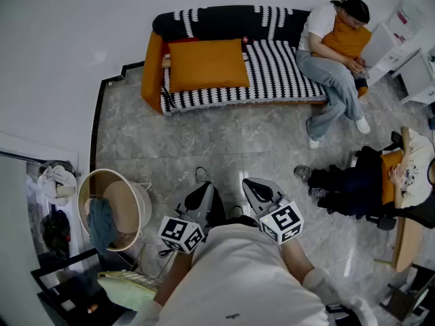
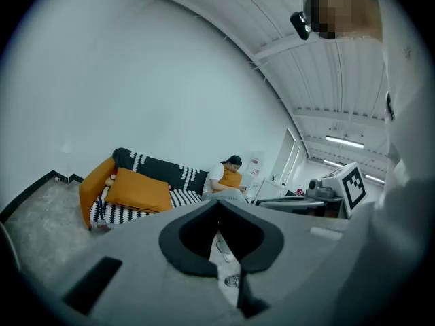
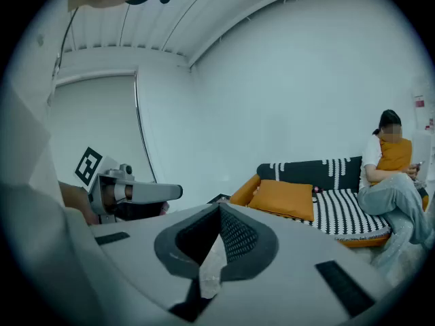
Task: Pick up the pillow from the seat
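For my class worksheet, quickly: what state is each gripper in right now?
Left gripper: closed, holding nothing.
Right gripper: closed, holding nothing.

The left gripper [image 1: 205, 190] and right gripper [image 1: 253, 186] sit closed, side by side.

Orange rectangular fabric pillow [image 1: 207, 64], plump and smooth with squared corners and a few soft creases. It lies long side along the sofa, on the left end of the black-and-white striped sofa seat [image 1: 279, 70]. Broad face up, slightly tilted, its rear edge raised toward the black backrest with white dashes [image 1: 224, 22]. The pillow's left edge is just beside the orange armrest [image 1: 151, 70], and its front edge stops short of the seat's fringed front border. Striped cover shows in front of it and to its right. Whether the pillow actually rests against the backrest is unclear.
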A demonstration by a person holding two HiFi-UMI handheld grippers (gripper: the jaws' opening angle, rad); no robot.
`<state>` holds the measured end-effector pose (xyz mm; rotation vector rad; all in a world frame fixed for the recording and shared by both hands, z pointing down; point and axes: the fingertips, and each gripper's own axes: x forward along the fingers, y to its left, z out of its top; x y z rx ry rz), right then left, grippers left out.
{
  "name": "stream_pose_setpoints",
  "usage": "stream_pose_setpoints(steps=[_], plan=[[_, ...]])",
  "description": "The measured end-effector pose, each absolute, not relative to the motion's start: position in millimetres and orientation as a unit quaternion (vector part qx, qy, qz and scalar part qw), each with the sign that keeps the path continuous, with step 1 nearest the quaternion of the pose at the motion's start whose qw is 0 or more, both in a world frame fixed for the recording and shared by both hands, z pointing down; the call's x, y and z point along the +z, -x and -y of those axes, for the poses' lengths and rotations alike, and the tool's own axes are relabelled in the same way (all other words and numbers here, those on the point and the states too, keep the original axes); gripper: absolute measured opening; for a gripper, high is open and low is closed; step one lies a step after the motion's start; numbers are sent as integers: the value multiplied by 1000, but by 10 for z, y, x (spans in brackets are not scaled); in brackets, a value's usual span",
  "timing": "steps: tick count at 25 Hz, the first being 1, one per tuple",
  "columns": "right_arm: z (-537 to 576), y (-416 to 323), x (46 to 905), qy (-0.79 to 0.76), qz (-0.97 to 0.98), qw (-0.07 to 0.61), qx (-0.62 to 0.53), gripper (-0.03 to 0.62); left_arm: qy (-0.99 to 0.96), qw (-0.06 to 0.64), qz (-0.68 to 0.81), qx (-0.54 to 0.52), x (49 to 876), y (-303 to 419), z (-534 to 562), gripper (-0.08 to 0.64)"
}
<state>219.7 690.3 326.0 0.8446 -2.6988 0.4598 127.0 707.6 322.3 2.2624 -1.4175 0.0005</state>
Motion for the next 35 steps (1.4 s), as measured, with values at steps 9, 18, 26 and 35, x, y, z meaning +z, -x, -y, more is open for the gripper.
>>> stream_pose_setpoints(steps=[9,18,26,35], plan=[[-6525,-1816,3179,-283,936,132,166,6,-824,232,517,-8,3163,-827,-6630,12],[-5820,-1230,3002,-297,930,122,176,6,-832,227,506,-25,3022,-229,-5840,12],[-5297,-694,3009,-317,923,120,183,6,-847,223,481,-22,3004,267,-5285,12],[-5059,-175,3079,-305,925,140,180,6,-845,237,479,-31,3139,785,-4984,12]])
